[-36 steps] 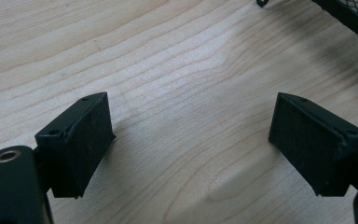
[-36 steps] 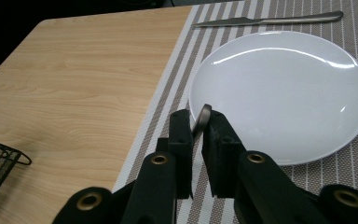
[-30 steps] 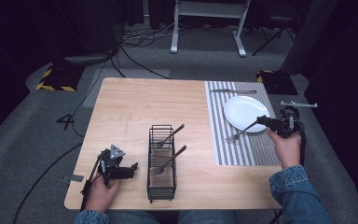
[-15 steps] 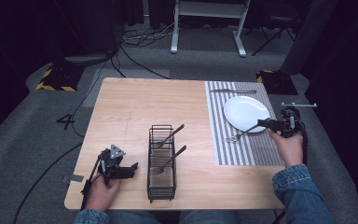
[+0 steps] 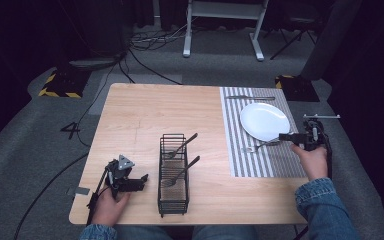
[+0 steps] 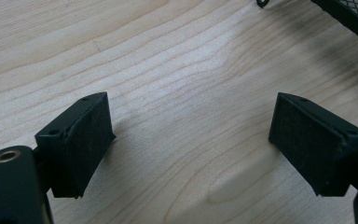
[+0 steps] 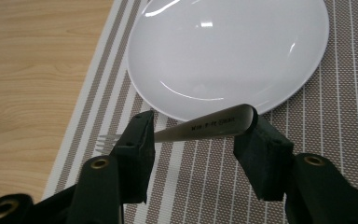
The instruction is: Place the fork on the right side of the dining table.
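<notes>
Fork lies crosswise between my right jaws, by the plate.
Right gripper point(image 7: 193, 135) jaws apart around fork point(image 7: 205, 127) handle; tines point along placemat point(image 5: 260, 162) toward table's near edge, beside plate point(image 5: 264, 121). Left gripper point(image 5: 139, 182) open, empty, near-left corner.

silver fork point(image 7: 205, 127) sits across the striped placemat point(image 5: 260, 160), just beside the white plate point(image 5: 264, 121), tines pointing toward the wood table point(image 5: 145, 120), handle between the right gripper's point(image 7: 193, 140) jaws.
</notes>
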Demonstrator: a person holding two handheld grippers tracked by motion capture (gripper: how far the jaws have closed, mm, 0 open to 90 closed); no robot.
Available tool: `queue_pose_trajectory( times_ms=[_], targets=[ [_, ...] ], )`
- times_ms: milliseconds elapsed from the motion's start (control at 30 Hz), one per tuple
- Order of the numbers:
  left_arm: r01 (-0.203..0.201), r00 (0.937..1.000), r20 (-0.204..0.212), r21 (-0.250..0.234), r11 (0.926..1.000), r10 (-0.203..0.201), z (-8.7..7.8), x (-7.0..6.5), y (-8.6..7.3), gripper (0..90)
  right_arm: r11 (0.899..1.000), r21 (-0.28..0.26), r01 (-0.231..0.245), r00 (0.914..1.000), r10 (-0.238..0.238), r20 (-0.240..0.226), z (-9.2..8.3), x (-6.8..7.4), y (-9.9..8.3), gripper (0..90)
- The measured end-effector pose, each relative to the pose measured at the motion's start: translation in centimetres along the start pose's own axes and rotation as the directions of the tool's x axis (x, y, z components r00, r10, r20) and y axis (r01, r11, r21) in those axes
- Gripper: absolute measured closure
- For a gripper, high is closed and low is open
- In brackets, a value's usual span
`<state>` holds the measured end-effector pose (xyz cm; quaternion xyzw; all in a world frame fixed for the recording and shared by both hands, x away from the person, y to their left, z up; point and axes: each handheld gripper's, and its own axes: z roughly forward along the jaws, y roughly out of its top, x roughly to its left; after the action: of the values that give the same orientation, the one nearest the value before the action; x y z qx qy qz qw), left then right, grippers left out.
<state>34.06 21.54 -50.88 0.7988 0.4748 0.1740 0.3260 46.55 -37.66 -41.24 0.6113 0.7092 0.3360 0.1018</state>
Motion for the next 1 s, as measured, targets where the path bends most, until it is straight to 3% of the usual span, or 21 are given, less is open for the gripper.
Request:
queue_pose_trajectory(
  times_ms=[667, 1000],
  targets=[
    [0.000, 1.0000, 0.000, 0.000, 1.0000, 0.000, 0.0, 0.0, 0.0, 13.4, 0.998, 0.046, -0.051, 0.9985, 0.050, 0.021, 1.4, -1.8, -1.0, 44.9],
    [0.000, 1.0000, 0.000, 0.000, 1.0000, 0.000, 0.0, 0.0, 0.0, 13.4, 0.997, 0.044, -0.066, 0.9976, 0.065, 0.026, 1.9, -2.5, -1.2, 43.9]
  ],
)
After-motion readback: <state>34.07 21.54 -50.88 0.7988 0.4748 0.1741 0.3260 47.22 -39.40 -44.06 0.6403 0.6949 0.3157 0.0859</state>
